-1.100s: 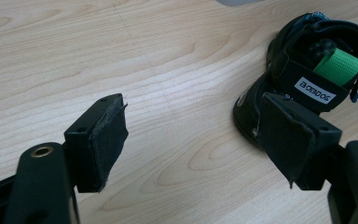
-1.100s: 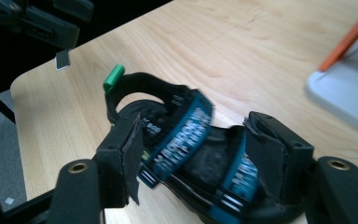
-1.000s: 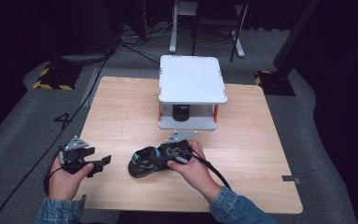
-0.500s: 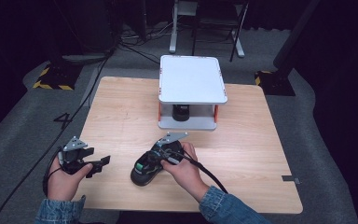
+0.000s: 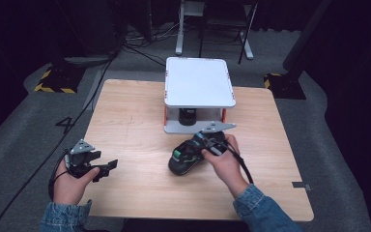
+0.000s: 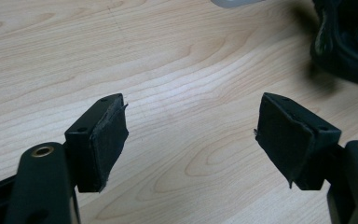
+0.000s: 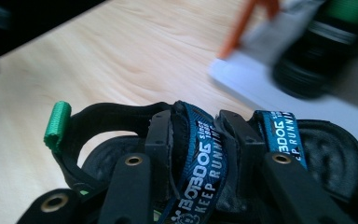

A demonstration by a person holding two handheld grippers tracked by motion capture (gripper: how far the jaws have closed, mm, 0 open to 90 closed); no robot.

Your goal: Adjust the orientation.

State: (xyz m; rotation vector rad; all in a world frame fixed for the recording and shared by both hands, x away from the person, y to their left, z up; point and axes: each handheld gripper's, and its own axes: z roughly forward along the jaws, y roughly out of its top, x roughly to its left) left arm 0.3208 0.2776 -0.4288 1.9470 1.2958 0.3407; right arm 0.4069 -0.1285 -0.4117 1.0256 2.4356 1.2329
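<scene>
Sandal (image 5: 186, 158) | light wood table (image 5: 125, 116) | grey carpet (image 5: 24, 125) | dark room

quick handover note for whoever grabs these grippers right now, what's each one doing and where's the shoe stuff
Right gripper: shut on a blue printed strap of the black sandal with the green heel tab, which sits near the middle of the wooden table, in front of the white two-level stand.
Left gripper: open, holding nothing, over bare wood at the table's left front.
Done: a second dark shoe is on the stand's lower level.
Left: probably place the gripped sandal on the stand too.
</scene>
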